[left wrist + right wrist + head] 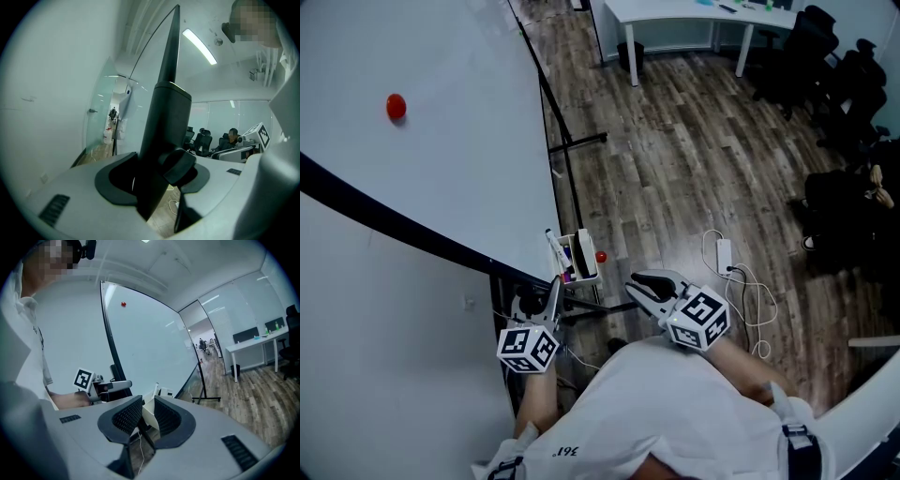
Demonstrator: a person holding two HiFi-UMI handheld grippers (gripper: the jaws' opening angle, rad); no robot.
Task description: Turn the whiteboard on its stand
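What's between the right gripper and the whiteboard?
A marker tray fixed at the whiteboard's edge, then a small gap to the right gripper. The head view shows it.

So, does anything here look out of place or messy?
Mainly the white cable: it lies in loose loops with its adapter on the wood floor, near the right gripper, where a foot might snag it. The whiteboard itself looks undamaged.
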